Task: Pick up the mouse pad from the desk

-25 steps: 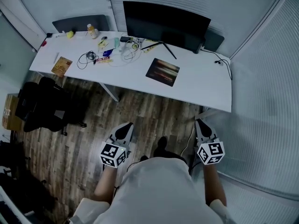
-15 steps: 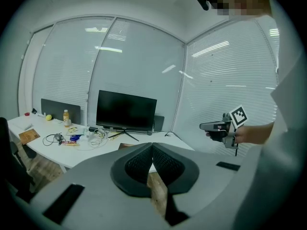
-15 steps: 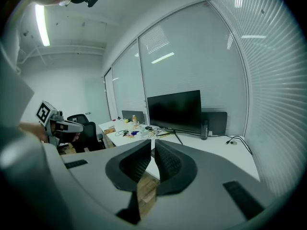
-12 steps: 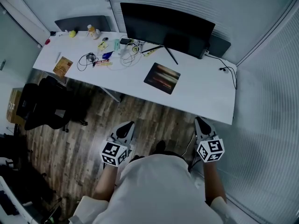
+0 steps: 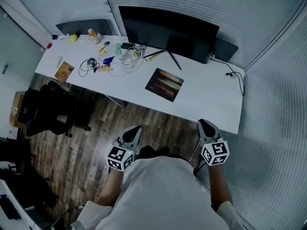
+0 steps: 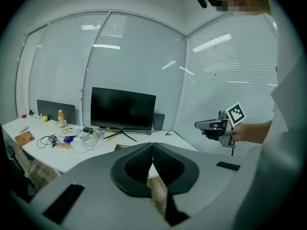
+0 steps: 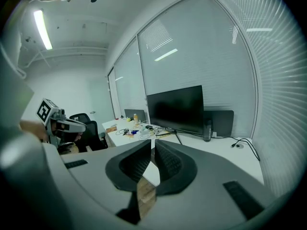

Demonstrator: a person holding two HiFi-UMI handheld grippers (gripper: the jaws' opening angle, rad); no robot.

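Note:
The mouse pad (image 5: 164, 84), a dark rectangle with a blurred orange-brown print, lies flat on the white desk (image 5: 211, 99) in front of the monitor. Both grippers hang over the wooden floor, short of the desk's near edge, and point toward it. My left gripper (image 5: 135, 130) is shut with nothing in it; in the left gripper view its jaws (image 6: 152, 144) meet and hide most of the pad (image 6: 122, 147). My right gripper (image 5: 205, 124) is also shut and empty, with its tips (image 7: 153, 141) together. The pad is hidden behind them in the right gripper view.
A wide black monitor (image 5: 168, 30) stands at the desk's back. Cables, a bottle and small items (image 5: 112, 57) and a brown book (image 5: 64, 72) fill the desk's left half. A cable (image 5: 236, 78) trails at its right end. A black office chair (image 5: 45, 111) stands left. Blinds cover the walls.
Both grippers have moved forward toward the desk, and the desk's near edge now sits closer to them in the head view. Both stay shut and empty.

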